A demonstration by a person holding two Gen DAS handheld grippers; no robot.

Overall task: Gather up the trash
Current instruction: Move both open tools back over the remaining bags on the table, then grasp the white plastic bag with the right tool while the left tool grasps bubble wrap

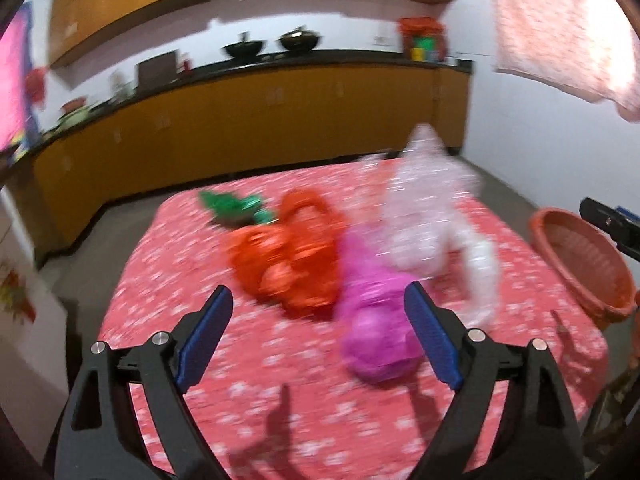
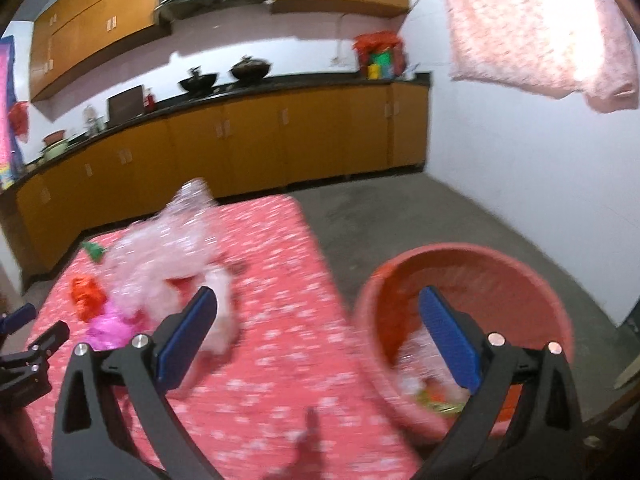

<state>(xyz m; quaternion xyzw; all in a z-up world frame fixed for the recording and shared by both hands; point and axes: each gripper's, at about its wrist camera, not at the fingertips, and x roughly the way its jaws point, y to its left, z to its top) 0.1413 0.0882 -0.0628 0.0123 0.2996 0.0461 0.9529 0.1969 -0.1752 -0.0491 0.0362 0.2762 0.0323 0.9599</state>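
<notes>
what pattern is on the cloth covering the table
Red-pink cloth with small white flower-like specks all over; clearest in the left wrist view.

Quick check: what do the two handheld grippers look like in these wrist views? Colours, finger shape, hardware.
Both match. The left gripper and right gripper each have two matte black angular arms with triangular cut-outs, round silver pivot bolts, and flat blue textured pads on the inner finger faces. No cables, markings or sleeves are visible. The left gripper's black side also shows at the right wrist view's left edge.
</notes>
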